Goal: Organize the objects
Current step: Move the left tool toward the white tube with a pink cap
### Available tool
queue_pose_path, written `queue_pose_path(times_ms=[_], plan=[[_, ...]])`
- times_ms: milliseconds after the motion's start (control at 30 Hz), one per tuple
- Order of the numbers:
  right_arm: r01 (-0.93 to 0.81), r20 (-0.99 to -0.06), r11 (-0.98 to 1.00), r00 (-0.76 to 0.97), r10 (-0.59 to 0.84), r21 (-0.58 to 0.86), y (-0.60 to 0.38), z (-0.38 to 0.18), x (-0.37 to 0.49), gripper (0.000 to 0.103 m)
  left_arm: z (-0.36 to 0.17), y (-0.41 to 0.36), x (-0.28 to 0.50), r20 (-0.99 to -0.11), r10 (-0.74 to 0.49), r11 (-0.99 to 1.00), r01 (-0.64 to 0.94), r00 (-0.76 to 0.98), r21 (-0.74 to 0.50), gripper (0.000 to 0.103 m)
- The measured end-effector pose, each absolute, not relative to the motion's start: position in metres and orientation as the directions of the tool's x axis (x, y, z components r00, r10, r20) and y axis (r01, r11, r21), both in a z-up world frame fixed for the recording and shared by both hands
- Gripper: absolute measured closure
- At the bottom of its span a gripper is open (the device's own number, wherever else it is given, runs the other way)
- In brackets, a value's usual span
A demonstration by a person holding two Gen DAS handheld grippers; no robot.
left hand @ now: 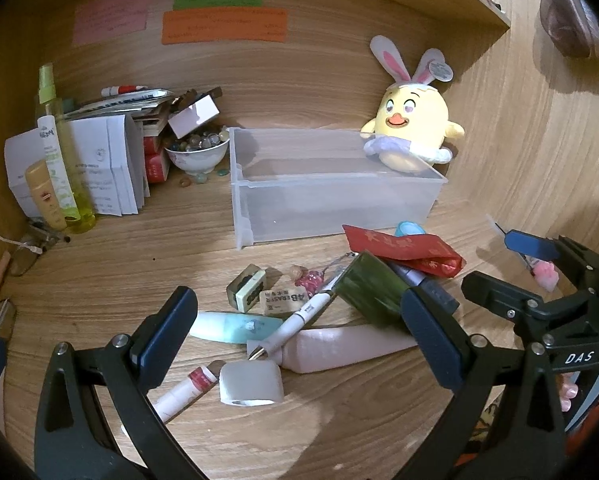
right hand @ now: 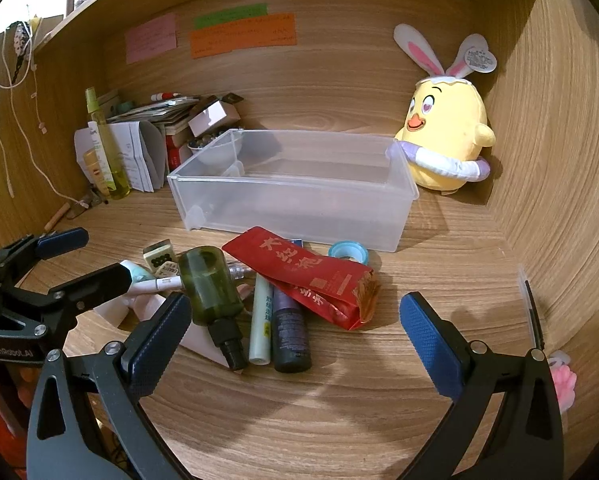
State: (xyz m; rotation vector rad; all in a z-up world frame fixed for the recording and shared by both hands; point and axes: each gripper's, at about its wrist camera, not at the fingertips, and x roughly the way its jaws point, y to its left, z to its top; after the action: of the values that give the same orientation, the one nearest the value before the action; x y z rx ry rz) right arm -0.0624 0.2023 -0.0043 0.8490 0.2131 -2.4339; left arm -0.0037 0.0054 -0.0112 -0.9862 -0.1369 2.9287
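Observation:
A clear plastic bin (left hand: 331, 208) (right hand: 299, 216) stands on the wooden desk with nothing visible inside. In front of it lies a loose pile: a red packet (right hand: 303, 276) (left hand: 403, 252), a dark green bottle (right hand: 211, 284) (left hand: 367, 288), a white tube (right hand: 261, 320), a dark bottle (right hand: 289, 332), a blue tape roll (right hand: 347, 252), a white pen (left hand: 299, 320), a pink tube (left hand: 339, 348), a pale blue tube (left hand: 235, 326) and a white roll (left hand: 251, 384). My left gripper (left hand: 299, 336) (right hand: 83, 260) hangs open over the pile's left side. My right gripper (right hand: 295, 344) (left hand: 515, 268) hangs open over its right side. Neither holds anything.
A yellow plush chick (right hand: 443, 140) leans in the back right corner. At the back left are folded papers (left hand: 107, 168), a bowl of marbles (left hand: 197, 152) and a yellow spray bottle (left hand: 65, 148). Sticky notes (left hand: 223, 26) are stuck on the back wall. Wooden walls close in both sides.

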Motion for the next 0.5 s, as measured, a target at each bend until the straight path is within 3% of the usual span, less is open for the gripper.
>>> queue_pose_path(times_ms=[500], plan=[[0.575,-0.625,-0.816,-0.615,-0.48,0.061,0.2023,-0.0056,-0.0681,0.0,-0.0091,-0.003,0.0027,-0.603,0.092,-0.994,-0.035,-0.792,-0.106,0.0]])
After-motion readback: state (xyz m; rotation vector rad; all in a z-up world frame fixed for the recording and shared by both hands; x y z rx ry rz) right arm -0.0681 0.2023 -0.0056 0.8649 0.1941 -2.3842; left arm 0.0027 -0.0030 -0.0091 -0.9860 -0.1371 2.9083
